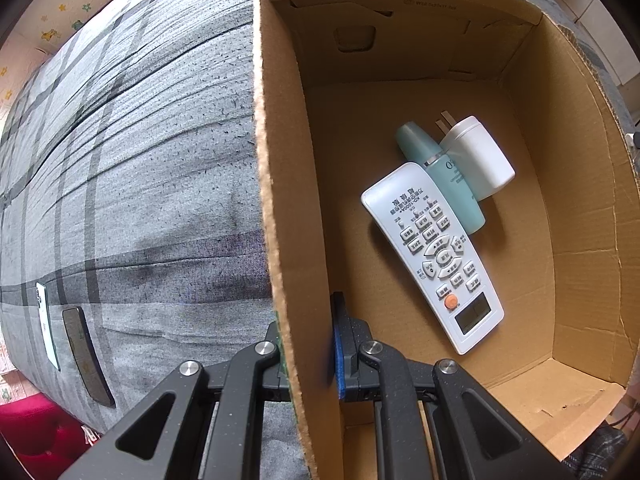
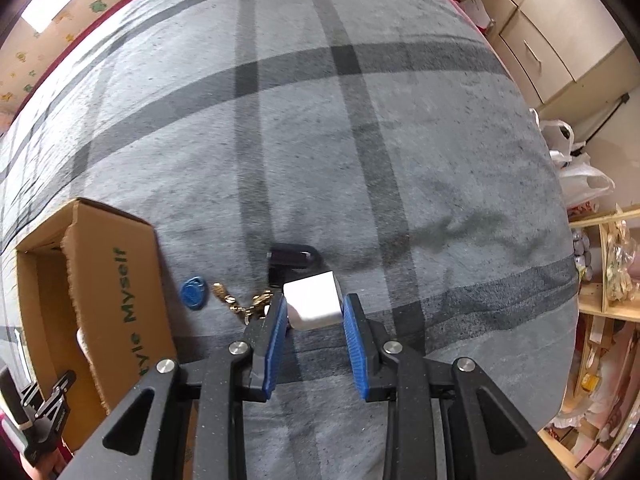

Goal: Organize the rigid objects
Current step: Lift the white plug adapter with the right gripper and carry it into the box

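In the left wrist view my left gripper [image 1: 308,340] is shut on the near side wall of an open cardboard box [image 1: 280,184], one finger inside and one outside. On the box floor lie a white remote control [image 1: 434,256], a teal bottle [image 1: 440,172] and a white plug adapter [image 1: 478,156]. In the right wrist view my right gripper [image 2: 316,308] points down over the grey plaid bedcover and is shut on a small white block-shaped adapter [image 2: 314,300], held between the blue pads [image 2: 276,340] above the cover.
Under the right gripper a blue tag [image 2: 194,290], a gold chain [image 2: 240,300] and a black key-like object [image 2: 292,258] lie on the cover beside the box [image 2: 120,280]. Left of the box lie a white phone [image 1: 46,328] and a dark phone [image 1: 86,356]. Cabinets [image 2: 540,52] and shelves [image 2: 604,280] stand at the right.
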Action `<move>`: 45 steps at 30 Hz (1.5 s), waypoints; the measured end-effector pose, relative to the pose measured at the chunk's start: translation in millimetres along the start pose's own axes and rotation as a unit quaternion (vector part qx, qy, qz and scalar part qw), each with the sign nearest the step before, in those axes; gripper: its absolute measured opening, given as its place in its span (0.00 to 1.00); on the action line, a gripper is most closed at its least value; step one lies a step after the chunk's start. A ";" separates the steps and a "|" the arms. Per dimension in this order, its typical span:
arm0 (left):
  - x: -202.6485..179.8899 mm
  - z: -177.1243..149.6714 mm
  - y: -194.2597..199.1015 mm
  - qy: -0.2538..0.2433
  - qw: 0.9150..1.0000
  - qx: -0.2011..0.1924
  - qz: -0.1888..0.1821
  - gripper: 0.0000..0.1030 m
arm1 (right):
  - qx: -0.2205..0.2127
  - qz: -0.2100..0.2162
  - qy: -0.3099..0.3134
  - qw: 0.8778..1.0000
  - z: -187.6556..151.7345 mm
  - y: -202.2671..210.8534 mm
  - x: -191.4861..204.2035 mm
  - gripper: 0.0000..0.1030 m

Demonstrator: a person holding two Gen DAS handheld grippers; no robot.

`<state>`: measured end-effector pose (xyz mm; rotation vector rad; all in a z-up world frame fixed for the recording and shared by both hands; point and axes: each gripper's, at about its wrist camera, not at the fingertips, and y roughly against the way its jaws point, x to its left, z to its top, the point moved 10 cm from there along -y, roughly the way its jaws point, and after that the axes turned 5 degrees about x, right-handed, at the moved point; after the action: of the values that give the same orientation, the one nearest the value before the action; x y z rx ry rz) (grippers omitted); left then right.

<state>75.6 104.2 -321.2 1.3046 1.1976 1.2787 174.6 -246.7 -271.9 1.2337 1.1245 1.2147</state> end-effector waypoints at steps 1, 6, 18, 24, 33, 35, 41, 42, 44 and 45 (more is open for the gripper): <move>0.0 -0.2 0.2 -0.001 1.000 0.000 0.000 0.12 | -0.001 0.002 0.003 1.000 1.3 2.4 1.4 0.30; -0.3 -1.0 0.5 -0.002 1.000 -0.002 -0.001 0.12 | -0.012 0.012 0.018 1.000 1.3 17.9 19.0 0.30; 1.3 -1.5 2.4 -0.003 1.000 -0.004 -0.005 0.12 | -0.029 0.019 0.073 0.997 -8.6 47.6 71.1 0.30; 1.6 -1.6 2.8 -0.002 1.000 -0.005 -0.005 0.12 | -0.032 0.027 0.115 0.992 -18.9 59.6 106.0 0.30; 3.2 -2.4 4.5 0.000 1.000 -0.006 -0.007 0.12 | -0.033 0.036 0.183 0.982 -37.4 68.7 159.1 0.30; 3.6 -2.7 4.5 0.000 1.000 -0.006 -0.008 0.12 | -0.031 0.039 0.194 0.980 -41.4 68.8 170.3 0.30; 3.7 -3.0 4.4 0.000 1.000 -0.006 -0.008 0.12 | -0.026 0.041 0.232 0.972 -54.7 64.9 200.1 0.30; 3.8 -3.0 4.4 0.000 1.000 -0.006 -0.008 0.12 | -0.024 0.039 0.237 0.970 -57.1 62.3 204.6 0.30; 4.5 -3.3 3.8 0.000 1.000 -0.006 -0.009 0.12 | -0.021 0.037 0.245 0.969 -61.6 57.0 211.5 0.30; 4.6 -3.3 3.5 0.000 1.000 -0.006 -0.008 0.12 | -0.018 0.037 0.249 0.968 -64.5 53.0 215.6 0.30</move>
<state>72.4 108.4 -317.1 1.2837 1.1980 1.2720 119.5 -30.0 -213.0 0.9722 1.4161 1.6516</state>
